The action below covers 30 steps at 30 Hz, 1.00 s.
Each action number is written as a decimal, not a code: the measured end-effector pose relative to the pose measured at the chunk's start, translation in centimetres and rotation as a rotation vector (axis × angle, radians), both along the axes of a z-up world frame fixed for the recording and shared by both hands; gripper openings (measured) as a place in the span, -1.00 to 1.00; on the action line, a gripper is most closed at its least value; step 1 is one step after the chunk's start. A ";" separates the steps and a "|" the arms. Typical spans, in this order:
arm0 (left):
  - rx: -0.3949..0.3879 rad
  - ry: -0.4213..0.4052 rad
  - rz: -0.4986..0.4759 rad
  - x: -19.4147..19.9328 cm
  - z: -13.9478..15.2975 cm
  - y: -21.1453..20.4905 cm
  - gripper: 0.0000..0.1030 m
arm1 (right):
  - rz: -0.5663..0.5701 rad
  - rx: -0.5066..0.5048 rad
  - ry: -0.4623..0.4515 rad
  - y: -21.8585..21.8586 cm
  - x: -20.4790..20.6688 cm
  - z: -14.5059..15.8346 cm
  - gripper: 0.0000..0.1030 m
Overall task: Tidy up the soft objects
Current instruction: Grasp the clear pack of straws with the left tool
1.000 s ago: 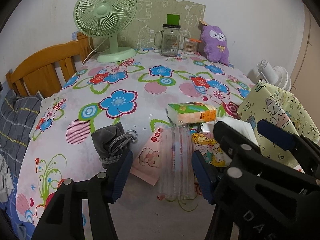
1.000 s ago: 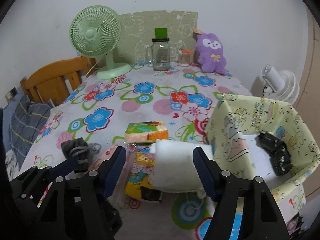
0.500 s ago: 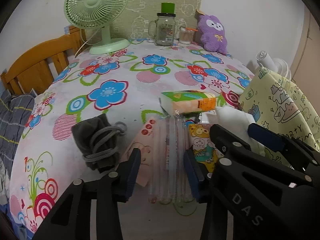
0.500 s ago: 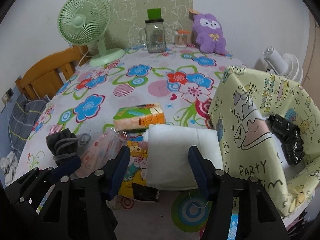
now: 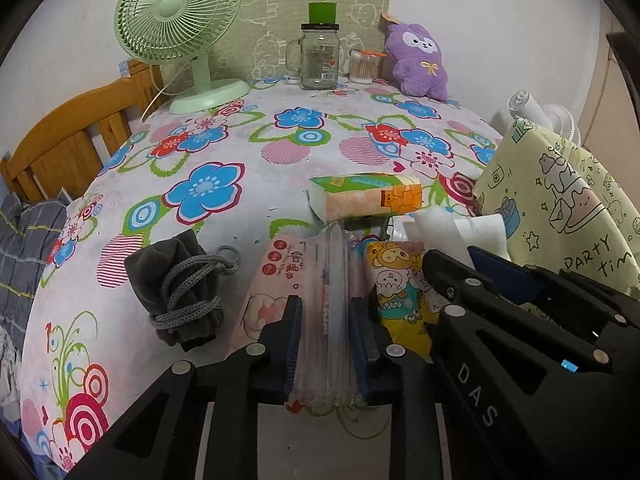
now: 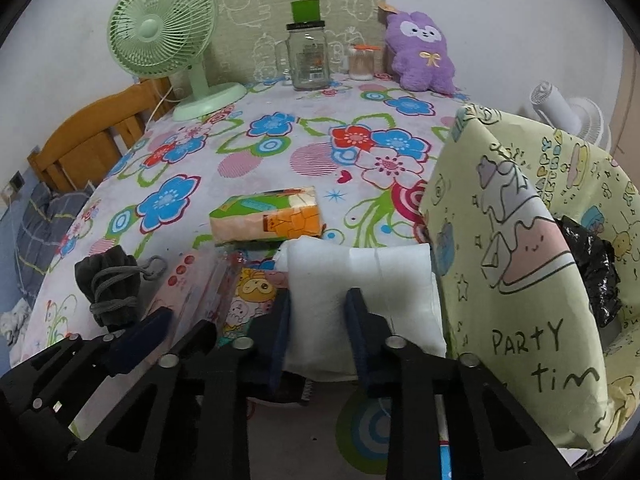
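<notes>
On a table covered by a flowered cloth [image 5: 208, 196], several soft items are laid out near the front edge. At the near right, a pale yellow cartoon-printed fabric bin [image 6: 512, 264] stands open; a crumpled black plastic bag [image 6: 592, 268] is seen inside it, against its right wall.

The left gripper [image 5: 325, 332] is closing its jaws on a clear plastic packet [image 5: 332, 280], which lies lengthwise between the blue pads and is pinched at both sides. A pink printed pouch [image 5: 276, 280] lies partly under that packet on its left, and a yellow cartoon packet [image 5: 396, 280] lies just beside it on the right.

The right gripper [image 6: 318, 328] is closing its jaws on a white padded cushion [image 6: 360, 272], whose near edge is squeezed between the pads. The cushion rests just beside the left wall of the bin, outside it.

A green and orange tissue pack [image 6: 268, 220] lies a little farther back, near the middle. A grey drawstring pouch [image 5: 176, 288] sits at the near left, apart from the other packets.

Along the far edge, by the wall, are placed a green desk fan [image 5: 180, 32], a glass mason jar mug [image 5: 318, 56] that looks empty, a small clear jar [image 5: 364, 65] filled with cotton swabs, and a purple plush toy [image 5: 418, 62].
</notes>
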<state>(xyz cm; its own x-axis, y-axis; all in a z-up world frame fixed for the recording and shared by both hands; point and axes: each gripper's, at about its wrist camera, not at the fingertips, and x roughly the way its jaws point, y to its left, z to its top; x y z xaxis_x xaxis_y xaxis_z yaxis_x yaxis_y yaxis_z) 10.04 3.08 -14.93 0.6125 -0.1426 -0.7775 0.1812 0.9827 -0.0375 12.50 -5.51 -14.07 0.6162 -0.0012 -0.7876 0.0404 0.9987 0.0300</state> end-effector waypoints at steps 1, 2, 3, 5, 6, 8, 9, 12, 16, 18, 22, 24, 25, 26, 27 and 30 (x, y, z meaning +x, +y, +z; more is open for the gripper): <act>0.001 -0.002 0.000 0.0 0.1 0.0 -0.60 | 0.001 0.002 -0.002 0.0 0.0 0.1 -0.55; 0.002 -0.005 0.001 -0.1 0.1 -0.1 -0.61 | 0.004 0.003 -0.001 0.0 0.0 0.1 -0.57; 0.003 -0.009 0.006 -0.1 0.2 -0.1 -0.62 | 0.003 0.005 -0.003 -0.1 -0.1 0.2 -0.62; 0.014 -0.024 0.019 -0.3 0.6 -0.1 -0.72 | 0.005 0.012 -0.002 -0.1 -0.1 0.4 -0.65; 0.014 -0.025 0.017 -0.4 0.7 -0.2 -0.72 | 0.006 0.016 -0.002 -0.1 -0.1 0.5 -0.66; 0.010 -0.024 0.014 -0.4 0.9 -0.3 -0.73 | 0.007 0.023 -0.002 -0.2 -0.1 0.6 -0.67; 0.009 -0.025 0.013 -0.4 1.0 -0.3 -0.73 | 0.006 0.023 -0.002 -0.2 -0.1 0.7 -0.69; 0.003 -0.033 0.008 -0.6 1.5 -0.4 -0.74 | 0.009 0.032 -0.010 -0.3 -0.3 1.3 -0.70; -0.014 -0.041 0.002 -0.8 2.2 -0.4 -0.74 | 0.012 0.040 -0.026 -0.3 -0.5 2.1 -0.70; -0.019 -0.044 -0.002 -0.9 2.6 -0.5 -0.74 | 0.015 0.043 -0.030 -0.4 -0.7 2.4 -0.70; -0.029 -0.057 -0.004 -1.1 3.4 -0.6 -0.74 | 0.019 0.049 -0.045 -0.4 -1.0 3.3 -0.70; -0.030 -0.067 -0.005 -1.3 3.9 -0.6 -0.74 | 0.022 0.052 -0.055 -0.4 -1.2 3.9 -0.70; -0.030 -0.071 -0.004 -1.4 4.1 -0.6 -0.74 | 0.024 0.053 -0.058 -0.4 -1.2 4.1 -0.70; -0.029 -0.075 -0.003 -1.5 4.4 -0.6 -0.74 | 0.027 0.054 -0.062 -0.4 -1.3 4.3 -0.70; -0.030 -0.080 -0.002 -1.6 4.6 -0.6 -0.74 | 0.027 0.055 -0.067 -0.4 -1.4 4.6 -0.70; -0.034 -0.095 0.002 -1.9 5.4 -0.5 -0.74 | 0.034 0.058 -0.081 -0.3 -1.6 5.3 -0.71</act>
